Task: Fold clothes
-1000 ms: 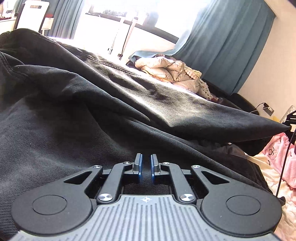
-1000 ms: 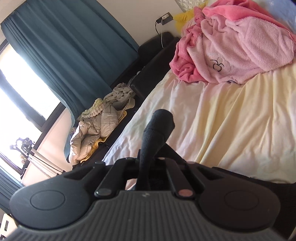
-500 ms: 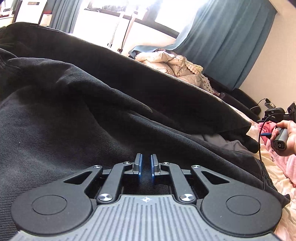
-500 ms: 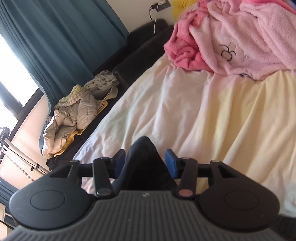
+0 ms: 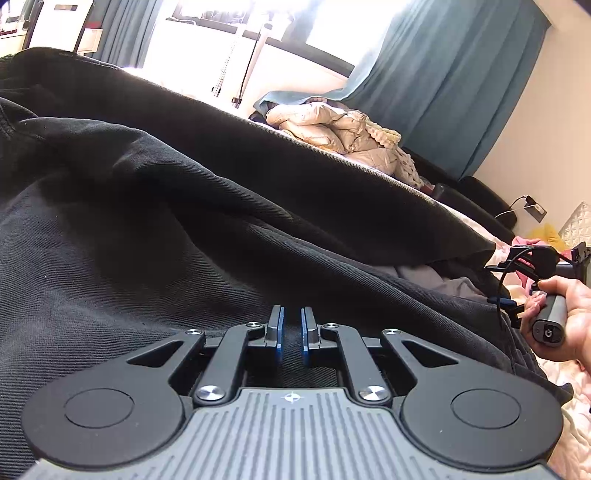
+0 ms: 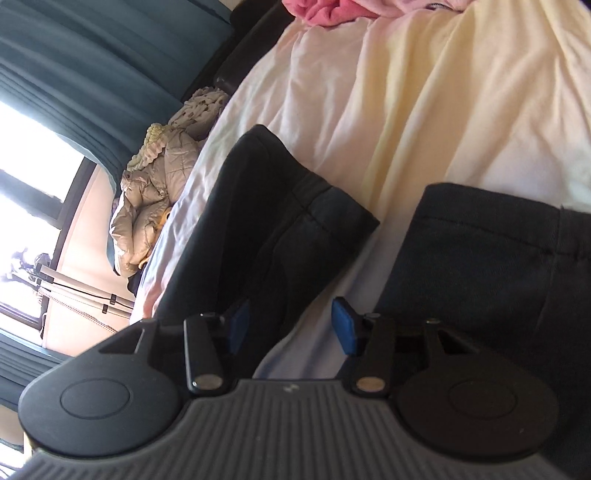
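A black garment (image 5: 184, 221) fills most of the left wrist view, lying in long folds on the bed. My left gripper (image 5: 291, 328) is shut on its cloth, with black fabric pinched between the blue pads. In the right wrist view two black cuffed ends lie on the cream sheet: one (image 6: 273, 229) at the centre left and one (image 6: 498, 266) at the right. My right gripper (image 6: 290, 326) is open and empty just above them, its pads wide apart. The right gripper's handle and the hand holding it also show in the left wrist view (image 5: 550, 325).
A cream sheet (image 6: 424, 110) covers the bed. A pink blanket (image 6: 332, 11) lies at its far end. A beige padded jacket (image 5: 332, 129) is heaped beside the bed below teal curtains (image 5: 461, 74). A wall socket (image 5: 535, 208) with a cable is at the right.
My right gripper has opened and let go of the black cuff, which now lies flat on the sheet. My left gripper stays shut on the cloth; the right hand came closer in its view.
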`<state>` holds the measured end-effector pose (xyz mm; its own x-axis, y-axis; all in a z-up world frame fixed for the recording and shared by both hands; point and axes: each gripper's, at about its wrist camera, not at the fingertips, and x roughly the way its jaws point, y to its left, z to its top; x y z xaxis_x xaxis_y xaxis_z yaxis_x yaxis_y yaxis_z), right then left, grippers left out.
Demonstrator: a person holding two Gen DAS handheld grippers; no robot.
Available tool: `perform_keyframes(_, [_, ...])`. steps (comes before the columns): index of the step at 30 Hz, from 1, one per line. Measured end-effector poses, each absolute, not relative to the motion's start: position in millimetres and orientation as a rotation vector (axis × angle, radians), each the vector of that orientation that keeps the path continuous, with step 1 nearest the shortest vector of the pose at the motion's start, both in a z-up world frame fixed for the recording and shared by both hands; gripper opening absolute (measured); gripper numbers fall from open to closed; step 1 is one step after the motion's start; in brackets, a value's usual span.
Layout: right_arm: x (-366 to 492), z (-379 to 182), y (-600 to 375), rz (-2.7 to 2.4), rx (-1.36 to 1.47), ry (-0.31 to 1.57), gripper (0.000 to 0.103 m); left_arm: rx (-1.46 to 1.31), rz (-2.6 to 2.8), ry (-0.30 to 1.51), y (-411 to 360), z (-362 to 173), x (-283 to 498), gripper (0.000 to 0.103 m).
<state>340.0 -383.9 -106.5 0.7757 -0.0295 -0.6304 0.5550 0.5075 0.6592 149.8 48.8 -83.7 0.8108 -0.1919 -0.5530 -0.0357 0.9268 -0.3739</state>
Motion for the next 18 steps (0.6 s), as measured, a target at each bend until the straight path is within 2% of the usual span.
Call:
perform_keyframes(2, [354.1, -108.9, -389.1, -0.417, 0.937, 0.583, 0.050, -0.389, -0.085, 0.617, 50.4, -83.0, 149.7, 0.011])
perform_keyframes(3, [361.2, -110.1, -391.8, -0.436, 0.912, 0.573, 0.036, -0.384, -0.086, 0.608, 49.8, -82.5, 151.7, 0.011])
perform_keyframes(4, [368.2, -111.3, -394.4, -0.455, 0.888, 0.563, 0.014, -0.378, -0.085, 0.606, 49.0, -82.6, 152.9, 0.011])
perform_keyframes(6, [376.4, -105.9, -392.3, -0.488, 0.866, 0.573, 0.008, -0.379, -0.086, 0.613, 48.3, -83.0, 155.1, 0.011])
perform_keyframes(10, [395.0, -43.5, -365.8, -0.475, 0.748, 0.541, 0.005, -0.415, -0.104, 0.603, 54.7, -79.8, 154.6, 0.011])
perform_keyframes(15, [383.5, 54.3, -340.5, -0.377, 0.700, 0.295, 0.005, -0.452, -0.116, 0.578, 64.5, -73.7, 151.8, 0.011])
perform_keyframes(18, [362.8, 49.2, -350.7, -0.448, 0.689, 0.296, 0.005, -0.477, -0.123, 0.564, 69.0, -68.9, 150.0, 0.011])
